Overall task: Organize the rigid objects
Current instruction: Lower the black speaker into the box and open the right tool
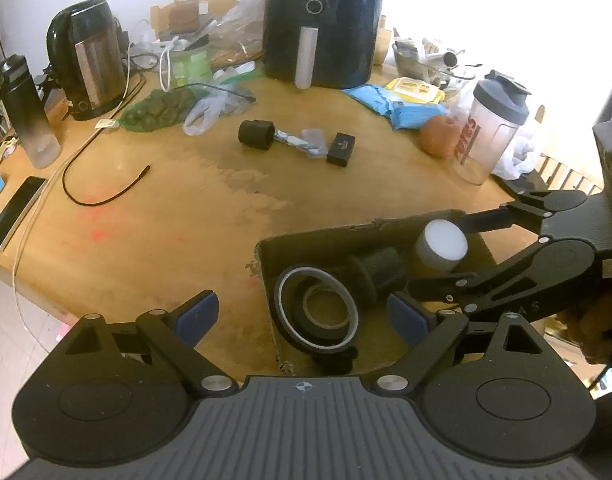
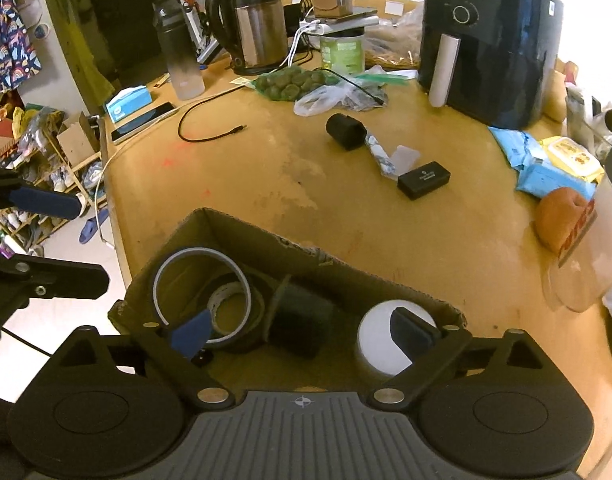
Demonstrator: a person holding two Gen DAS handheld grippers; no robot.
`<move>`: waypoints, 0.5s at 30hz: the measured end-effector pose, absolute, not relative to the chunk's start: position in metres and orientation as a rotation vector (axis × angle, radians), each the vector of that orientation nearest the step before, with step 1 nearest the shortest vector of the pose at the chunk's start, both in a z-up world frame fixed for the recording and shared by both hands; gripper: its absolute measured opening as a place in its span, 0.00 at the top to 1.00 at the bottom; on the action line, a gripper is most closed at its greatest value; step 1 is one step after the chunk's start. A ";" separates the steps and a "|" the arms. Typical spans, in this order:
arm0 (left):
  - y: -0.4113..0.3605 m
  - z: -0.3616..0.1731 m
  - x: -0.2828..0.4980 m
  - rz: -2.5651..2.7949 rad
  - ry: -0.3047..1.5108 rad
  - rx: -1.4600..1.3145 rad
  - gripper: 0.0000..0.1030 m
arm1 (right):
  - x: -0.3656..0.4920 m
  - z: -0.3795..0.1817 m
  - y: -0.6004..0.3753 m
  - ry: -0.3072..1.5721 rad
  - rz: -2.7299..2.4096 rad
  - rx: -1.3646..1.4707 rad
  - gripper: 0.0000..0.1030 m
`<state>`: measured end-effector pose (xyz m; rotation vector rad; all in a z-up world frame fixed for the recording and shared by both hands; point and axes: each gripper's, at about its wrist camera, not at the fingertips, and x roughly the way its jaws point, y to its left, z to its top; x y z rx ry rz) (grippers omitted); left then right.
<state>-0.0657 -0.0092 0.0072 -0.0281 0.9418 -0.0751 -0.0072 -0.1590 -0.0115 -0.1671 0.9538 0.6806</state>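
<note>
Cluttered desk (image 2: 386,256). Box (image 2: 242,232) at 6 o'clock holds tape (image 2: 202,284), spool (image 2: 302,320), jar (image 2: 382,336). Cylinder (image 2: 346,132), case (image 2: 424,179) remain at 12. Left claw (image 1: 302,316) and right claw (image 2: 302,332) gape, empty. Judged over halfway.

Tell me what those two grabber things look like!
Both the left gripper and right gripper are black, with ribbed grey bodies, round black side discs, silver rivets, a small crosshair mark, and blue pads inside their jaws.
</note>
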 end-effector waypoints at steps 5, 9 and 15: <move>-0.011 0.008 -0.065 -0.080 0.939 -0.017 0.10 | -0.011 -0.005 -0.163 0.936 0.662 -0.169 0.00; -0.014 0.009 -0.064 -0.089 0.936 -0.010 0.10 | -0.013 -0.003 -0.169 0.929 0.641 -0.162 0.00; -0.020 0.009 -0.062 -0.120 0.938 0.001 0.10 | -0.015 0.000 -0.178 0.922 0.612 -0.142 0.00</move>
